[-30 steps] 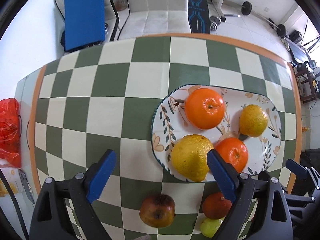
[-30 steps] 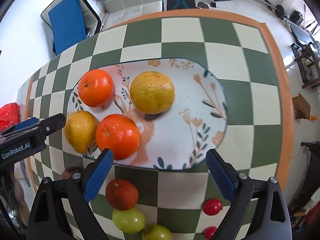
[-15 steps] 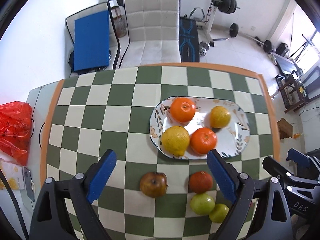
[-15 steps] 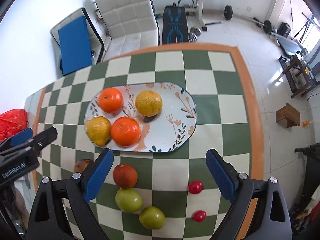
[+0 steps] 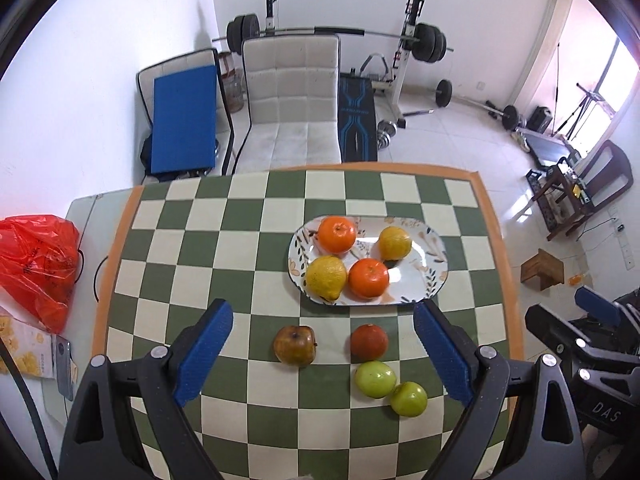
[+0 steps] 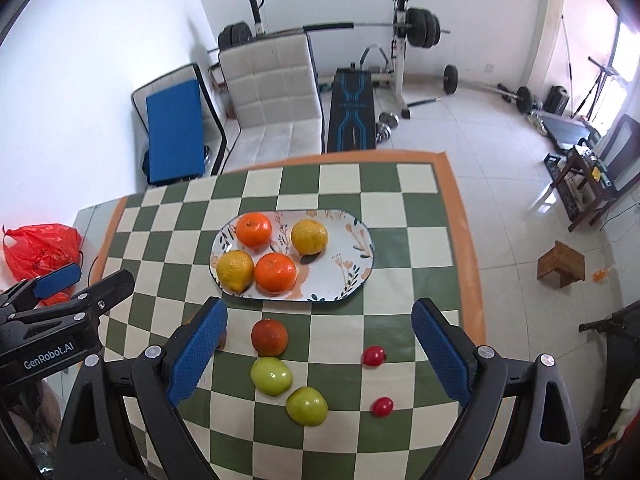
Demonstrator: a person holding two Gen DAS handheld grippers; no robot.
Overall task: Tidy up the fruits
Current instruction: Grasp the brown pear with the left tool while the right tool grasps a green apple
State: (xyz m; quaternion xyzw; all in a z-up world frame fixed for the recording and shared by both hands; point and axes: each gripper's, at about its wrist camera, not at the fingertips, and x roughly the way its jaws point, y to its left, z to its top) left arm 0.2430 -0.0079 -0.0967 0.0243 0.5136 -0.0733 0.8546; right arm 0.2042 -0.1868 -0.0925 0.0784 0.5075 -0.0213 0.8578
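An oval floral plate on the checkered table holds two oranges, a lemon and a yellow citrus. In front of it lie a brown apple, a dark red orange, two green apples and two small red tomatoes. My left gripper and my right gripper are both open and empty, high above the near fruits.
A red plastic bag lies on a side surface left of the table. A white chair, a blue mat and weight equipment stand beyond the far edge. A small wooden stool sits on the floor to the right.
Both grippers have pulled up and back from the plate, so the whole table and room have come into view. Both stay open; the fruits have not moved.
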